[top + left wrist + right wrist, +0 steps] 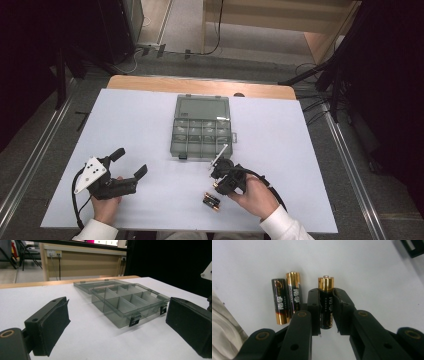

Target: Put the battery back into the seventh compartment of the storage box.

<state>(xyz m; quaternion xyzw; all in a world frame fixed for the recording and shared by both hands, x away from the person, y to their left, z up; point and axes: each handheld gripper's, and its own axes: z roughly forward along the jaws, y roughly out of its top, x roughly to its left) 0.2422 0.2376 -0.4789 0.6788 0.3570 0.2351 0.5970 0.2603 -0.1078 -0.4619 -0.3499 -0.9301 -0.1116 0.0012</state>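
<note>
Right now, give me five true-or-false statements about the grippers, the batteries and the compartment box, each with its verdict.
1. The right gripper is shut on a battery. True.
2. Four batteries lie loose beside it. False: two loose batteries lie side by side on the table.
3. The compartment box has its lid open. True.
4. The left gripper grips the box's latch. False: its jaws stand wide apart, short of the box, holding nothing.
5. The held battery's gold end pokes out past the jaw tips. True.
</note>
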